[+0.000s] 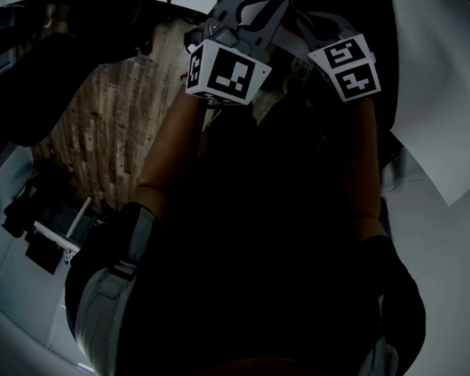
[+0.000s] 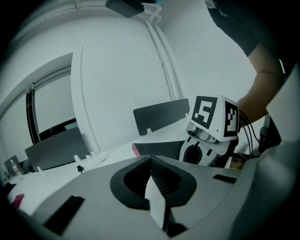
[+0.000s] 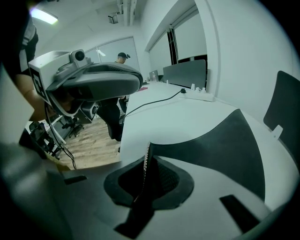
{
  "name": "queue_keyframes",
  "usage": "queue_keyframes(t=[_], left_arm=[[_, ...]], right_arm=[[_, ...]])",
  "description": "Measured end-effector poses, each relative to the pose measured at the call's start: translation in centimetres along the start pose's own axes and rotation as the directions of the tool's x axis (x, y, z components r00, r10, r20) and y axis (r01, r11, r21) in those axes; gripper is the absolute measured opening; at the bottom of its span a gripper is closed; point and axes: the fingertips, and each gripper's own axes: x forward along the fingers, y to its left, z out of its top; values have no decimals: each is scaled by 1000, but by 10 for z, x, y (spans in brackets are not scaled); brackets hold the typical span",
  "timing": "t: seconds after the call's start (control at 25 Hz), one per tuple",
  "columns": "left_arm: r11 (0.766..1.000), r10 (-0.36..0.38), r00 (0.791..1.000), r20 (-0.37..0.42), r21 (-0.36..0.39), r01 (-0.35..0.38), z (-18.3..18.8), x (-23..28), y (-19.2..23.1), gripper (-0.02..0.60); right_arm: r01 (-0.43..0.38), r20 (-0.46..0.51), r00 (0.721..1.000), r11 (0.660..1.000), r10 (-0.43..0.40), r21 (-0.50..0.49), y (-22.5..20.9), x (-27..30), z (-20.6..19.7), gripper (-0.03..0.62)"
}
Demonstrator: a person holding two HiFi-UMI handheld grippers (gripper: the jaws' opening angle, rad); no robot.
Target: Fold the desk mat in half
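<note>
Between the pressed-together jaws of the right gripper (image 3: 148,180) stands the stitched dark edge of the desk mat (image 3: 220,145), which sweeps away to that claw's right over the white desk (image 3: 178,112). Up and left of it, the left gripper (image 2: 157,187) pinches a pale edge of the mat.

Wooden floor (image 1: 105,121), white desk (image 3: 187,117), black cable (image 3: 154,100) across it, grey divider panel (image 3: 185,73) behind
</note>
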Motion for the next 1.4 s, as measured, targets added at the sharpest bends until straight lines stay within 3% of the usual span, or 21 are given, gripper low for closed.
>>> queue_keyframes(t=[0.44, 0.72, 0.96, 1.28, 1.4], left_arm=[[1000, -11, 1000, -12, -15, 11, -14, 0, -5, 14], [1000, -26, 1000, -15, -6, 26, -18, -4, -13, 14], [999, -27, 1000, -10, -20, 27, -18, -5, -15, 14], [999, -28, 999, -18, -16, 28, -24, -6, -16, 14], [1000, -23, 1000, -16, -19, 23, -26, -6, -17, 14]], right_arm=[[-30, -65, 998, 998, 26, -53, 10, 14, -14, 43], [-31, -46, 999, 998, 28, -49, 13, 12, -15, 46], [-103, -62, 993, 995, 102, -14, 30, 22, -22, 187], [-113, -47, 992, 993, 115, 39, 34, 30, -25, 198], [-68, -60, 996, 998, 68, -10, 30, 31, -24, 198]])
